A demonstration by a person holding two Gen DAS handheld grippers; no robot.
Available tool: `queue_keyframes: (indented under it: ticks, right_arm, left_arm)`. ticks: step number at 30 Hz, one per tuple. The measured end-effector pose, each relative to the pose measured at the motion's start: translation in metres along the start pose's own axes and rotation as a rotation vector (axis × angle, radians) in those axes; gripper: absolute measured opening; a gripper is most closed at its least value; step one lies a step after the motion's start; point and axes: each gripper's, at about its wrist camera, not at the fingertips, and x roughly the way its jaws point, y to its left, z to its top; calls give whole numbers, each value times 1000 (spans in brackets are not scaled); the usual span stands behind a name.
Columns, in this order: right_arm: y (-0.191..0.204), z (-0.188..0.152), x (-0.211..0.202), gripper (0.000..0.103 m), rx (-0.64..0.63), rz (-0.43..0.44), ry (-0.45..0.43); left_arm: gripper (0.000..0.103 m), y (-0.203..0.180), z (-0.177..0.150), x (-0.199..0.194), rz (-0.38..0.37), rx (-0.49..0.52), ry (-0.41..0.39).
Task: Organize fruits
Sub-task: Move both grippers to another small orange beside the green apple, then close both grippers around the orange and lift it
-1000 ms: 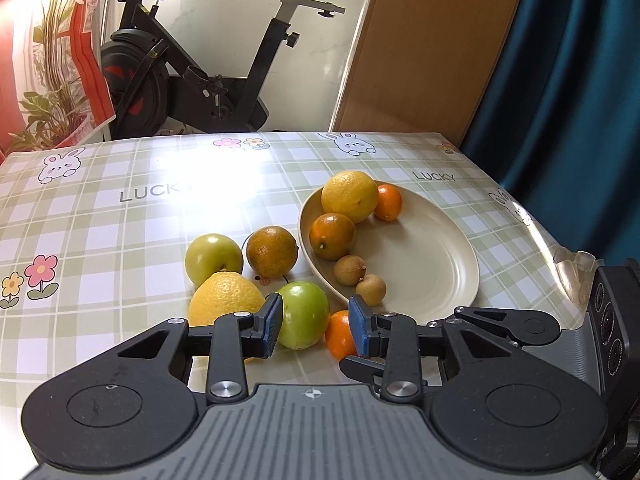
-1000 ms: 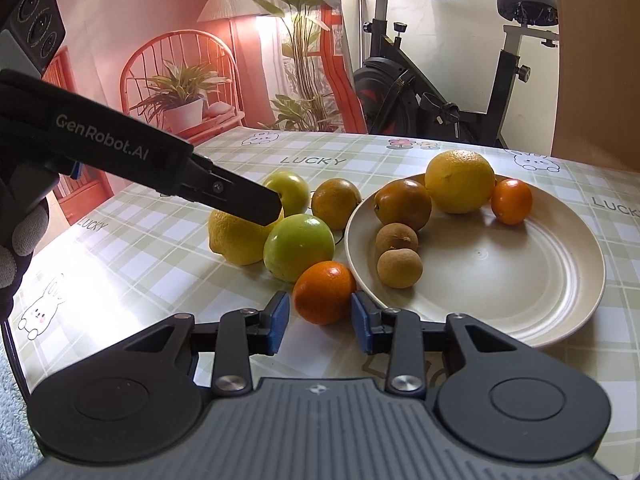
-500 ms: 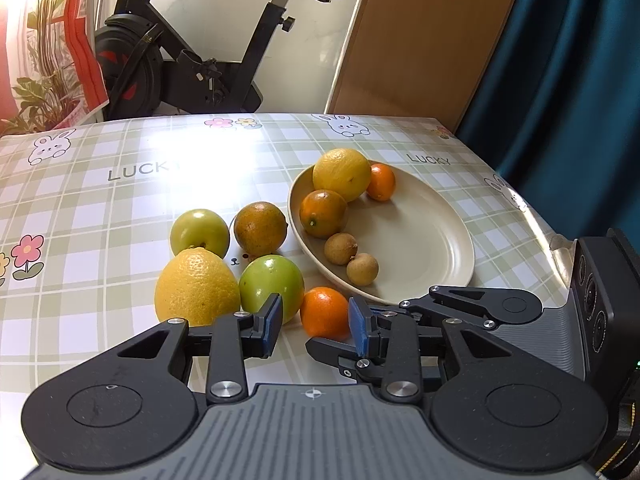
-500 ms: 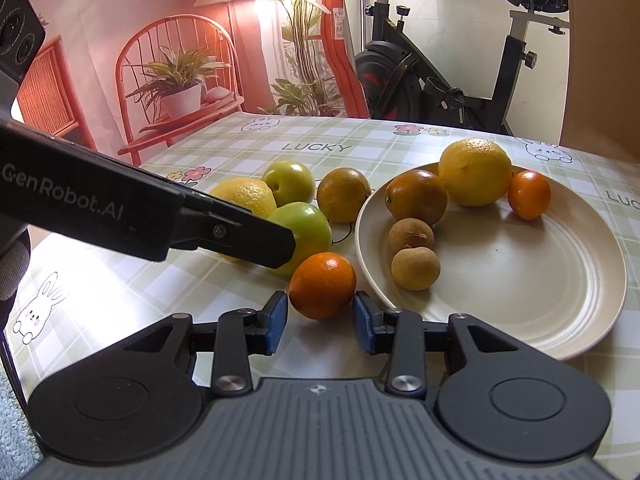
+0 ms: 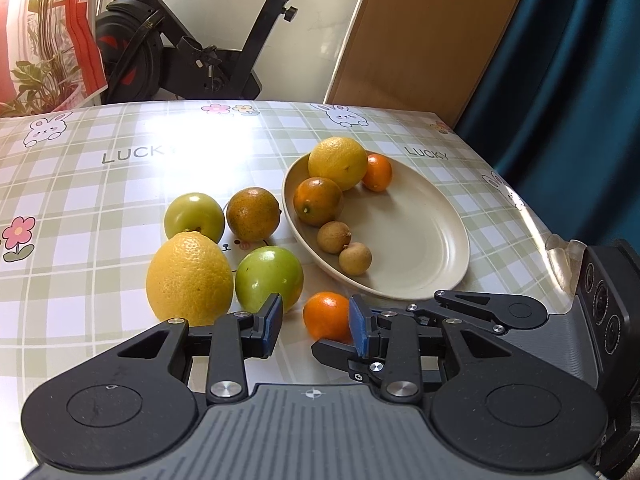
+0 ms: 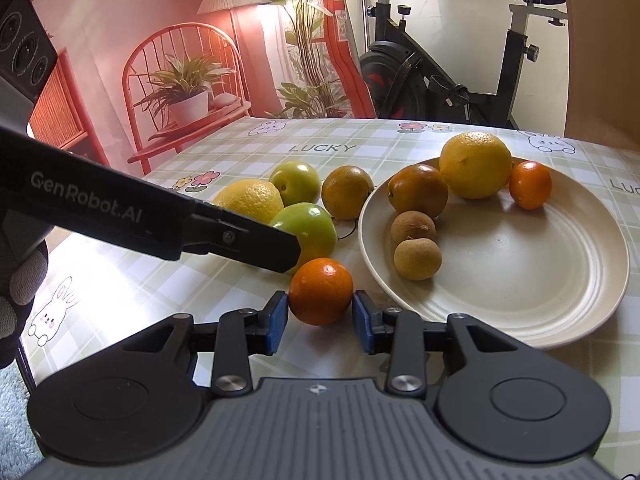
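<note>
Small orange (image 6: 321, 291), loose on the surface (image 6: 248, 280) just short of the plate (image 6: 520, 304), now sits between the pads of the right tongs (image 6: 320, 320). The gap is narrow and the pads stand right at the fruit's two flanks. I see no clear squeeze yet. A second ago this orange lay ahead of the pad tips, so the tongs have slid forward around it without changing their width. To my eye that means the reach is done; what remains is closing and carrying it to the plate.

Left tongs (image 5: 316, 322) are also narrow and hold nothing. They hover low, next to the nearer green apple (image 5: 269, 278). Earlier their gap framed that apple; now it frames bare surface and the small orange's edge.

Further out, a lemon (image 5: 189, 276), a second green apple (image 5: 194, 218) and a dark orange (image 5: 253, 214) wait on the surface, clustered left of the plate. On the plate lie a large yellow citrus (image 6: 476, 165), another dark orange (image 6: 418, 190), a second small orange (image 6: 530, 184) and two brown longans (image 6: 416, 244), all where they were.
</note>
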Motion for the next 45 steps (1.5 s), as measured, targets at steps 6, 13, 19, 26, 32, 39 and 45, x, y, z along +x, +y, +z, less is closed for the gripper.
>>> queue_keyframes:
  ticks: [6,13,19,26,32,39,45]
  right_arm:
    - [-6,-10,-14,38,17,3,7]
    - [-3,-15,-18,38,4,-8,0]
    - [-2,-15,-18,38,1,-9,-1]
    - [-2,-16,-17,38,-3,-8,-3]
    - [-1,-17,-17,38,-5,-8,-3]
    - [-2,-16,-18,40,3,0,-5]
    - [-2,-16,-19,39,3,7,-5]
  left_arm:
    - [39,-10,-5,10,-18,-2,27]
    - [39,-16,-3,18,-35,-27,42]
    - [38,-15,-8,24,-48,-53,55]
    - [39,-14,-12,32,-48,-87,51]
    - [37,-16,-14,29,-31,-88,41]
    - [37,-22,-16,27,-30,-49,39]
    - [37,-26,-19,26,-21,-33,37]
